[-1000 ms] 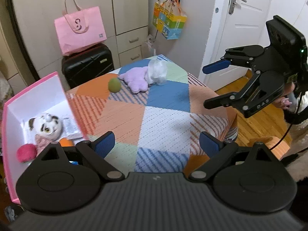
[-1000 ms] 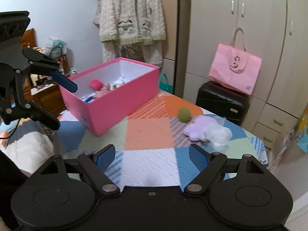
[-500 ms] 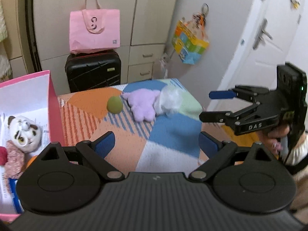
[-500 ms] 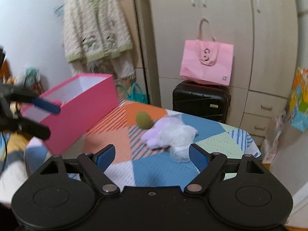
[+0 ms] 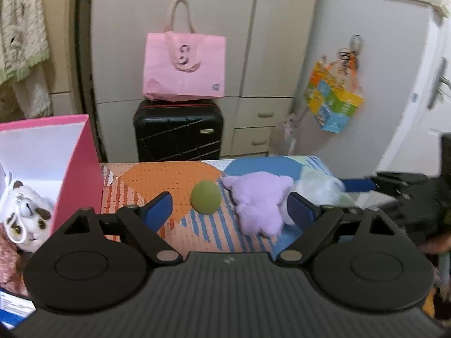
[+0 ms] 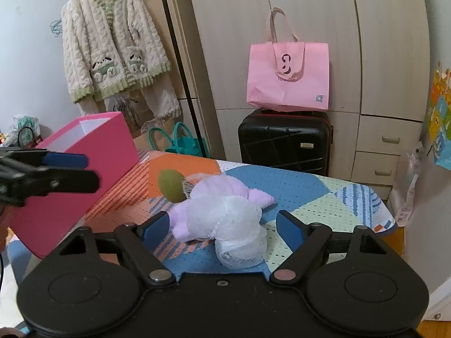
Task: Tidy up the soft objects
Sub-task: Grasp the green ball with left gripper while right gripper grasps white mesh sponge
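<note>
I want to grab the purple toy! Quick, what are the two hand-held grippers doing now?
Left hand-held gripper: open, holding nothing; its jaws have just been closing a little.
Right hand-held gripper: open, holding nothing, with the white mesh puff ahead between its fingers.

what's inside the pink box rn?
In the pink box, the left wrist view shows a white plush face with a brownish soft item beside it. The gripper body and frame edge hide the rest; from the right, its wall blocks the contents.
</note>
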Demonstrator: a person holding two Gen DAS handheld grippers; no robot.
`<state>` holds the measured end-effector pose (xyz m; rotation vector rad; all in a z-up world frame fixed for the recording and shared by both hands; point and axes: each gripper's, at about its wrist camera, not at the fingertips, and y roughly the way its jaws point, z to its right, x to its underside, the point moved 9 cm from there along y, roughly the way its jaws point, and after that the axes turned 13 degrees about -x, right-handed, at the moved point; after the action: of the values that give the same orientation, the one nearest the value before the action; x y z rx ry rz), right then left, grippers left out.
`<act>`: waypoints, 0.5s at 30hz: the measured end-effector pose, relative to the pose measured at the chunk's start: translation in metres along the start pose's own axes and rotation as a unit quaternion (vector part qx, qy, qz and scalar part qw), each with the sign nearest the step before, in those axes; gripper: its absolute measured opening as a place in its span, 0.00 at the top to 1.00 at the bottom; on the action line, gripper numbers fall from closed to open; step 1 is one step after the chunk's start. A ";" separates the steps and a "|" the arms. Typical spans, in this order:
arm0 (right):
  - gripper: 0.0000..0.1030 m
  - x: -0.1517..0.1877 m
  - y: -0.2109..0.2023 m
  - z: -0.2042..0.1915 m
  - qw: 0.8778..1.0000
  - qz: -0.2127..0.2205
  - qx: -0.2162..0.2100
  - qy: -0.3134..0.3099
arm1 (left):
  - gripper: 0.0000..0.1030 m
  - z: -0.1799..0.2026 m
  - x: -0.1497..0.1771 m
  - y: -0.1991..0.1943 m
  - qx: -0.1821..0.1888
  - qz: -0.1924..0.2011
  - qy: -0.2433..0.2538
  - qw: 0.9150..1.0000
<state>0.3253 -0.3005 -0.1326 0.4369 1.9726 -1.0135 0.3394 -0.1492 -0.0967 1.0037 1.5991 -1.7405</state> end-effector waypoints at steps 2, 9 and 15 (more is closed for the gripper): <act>0.23 0.002 0.005 0.002 1.000 -0.001 -0.004 -0.002 | 0.20 0.000 0.001 0.015 -0.012 -0.002 -0.010 1.000; 0.40 0.012 0.019 0.012 1.000 -0.019 -0.012 -0.008 | 0.30 -0.002 0.003 0.065 -0.047 -0.012 -0.029 0.998; 0.40 0.017 0.029 0.025 0.999 -0.033 -0.011 0.001 | 0.43 0.002 0.011 0.087 -0.039 -0.034 -0.031 0.998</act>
<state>0.3467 -0.3033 -0.1681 0.3637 2.0096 -1.0317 0.4043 -0.1610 -0.1549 0.8582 1.6659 -1.7236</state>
